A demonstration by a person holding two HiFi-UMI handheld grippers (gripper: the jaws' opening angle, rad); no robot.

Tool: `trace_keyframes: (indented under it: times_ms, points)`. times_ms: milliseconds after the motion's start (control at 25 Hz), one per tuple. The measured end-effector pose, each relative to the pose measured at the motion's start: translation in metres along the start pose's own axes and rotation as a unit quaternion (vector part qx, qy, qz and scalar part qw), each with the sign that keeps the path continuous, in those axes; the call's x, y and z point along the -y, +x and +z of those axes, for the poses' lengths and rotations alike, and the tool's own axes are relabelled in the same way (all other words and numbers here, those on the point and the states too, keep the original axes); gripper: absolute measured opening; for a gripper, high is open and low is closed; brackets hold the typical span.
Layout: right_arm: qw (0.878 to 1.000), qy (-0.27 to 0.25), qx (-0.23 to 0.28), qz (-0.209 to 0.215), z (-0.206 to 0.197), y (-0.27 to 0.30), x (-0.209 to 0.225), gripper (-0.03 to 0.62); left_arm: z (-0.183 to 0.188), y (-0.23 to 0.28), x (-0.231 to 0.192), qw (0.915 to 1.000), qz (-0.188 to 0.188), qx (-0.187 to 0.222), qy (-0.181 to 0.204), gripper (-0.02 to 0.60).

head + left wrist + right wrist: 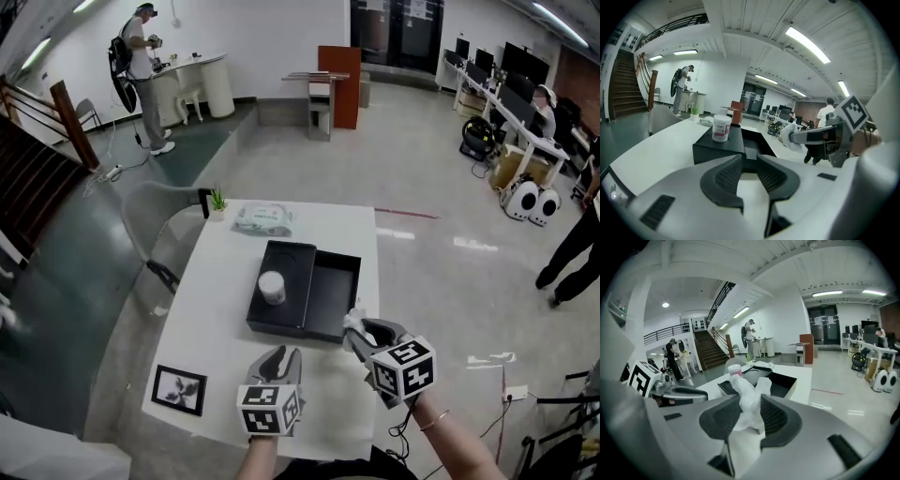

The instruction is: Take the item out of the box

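A black box (335, 291) lies open in the middle of the white table (211, 319), its right half an empty-looking tray. A white jar (272, 287) stands on the box's raised left half and also shows in the left gripper view (722, 128). My right gripper (355, 330) hovers at the box's near right corner, shut on a crumpled white tissue (747, 401). My left gripper (278, 362) is just in front of the box, its jaws a narrow gap apart with nothing between them (749, 173).
A pack of wipes (262, 218) and a small potted plant (217, 200) sit at the table's far end. A framed picture (179, 389) lies at the near left corner. A clear chair (150, 230) stands left of the table. People stand far off.
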State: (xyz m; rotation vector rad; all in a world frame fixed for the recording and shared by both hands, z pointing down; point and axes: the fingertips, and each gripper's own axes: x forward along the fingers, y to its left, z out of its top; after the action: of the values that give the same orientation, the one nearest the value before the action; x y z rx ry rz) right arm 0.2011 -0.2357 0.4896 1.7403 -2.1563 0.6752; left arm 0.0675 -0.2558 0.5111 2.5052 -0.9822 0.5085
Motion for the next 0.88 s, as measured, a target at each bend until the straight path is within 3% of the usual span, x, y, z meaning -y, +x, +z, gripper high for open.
trace_keyframes:
  times_ms: [280,880]
  points:
    - [0.998,0.053,0.033,-0.01,-0.003,-0.015,-0.005,0.124,0.003,0.002,0.002,0.9999,-0.008,-0.001,0.009,0.086]
    - [0.996,0.07,0.056,-0.022,-0.009,-0.032,-0.011,0.121,0.004,0.0,0.009,0.9998,-0.016,-0.001,0.012,0.086]
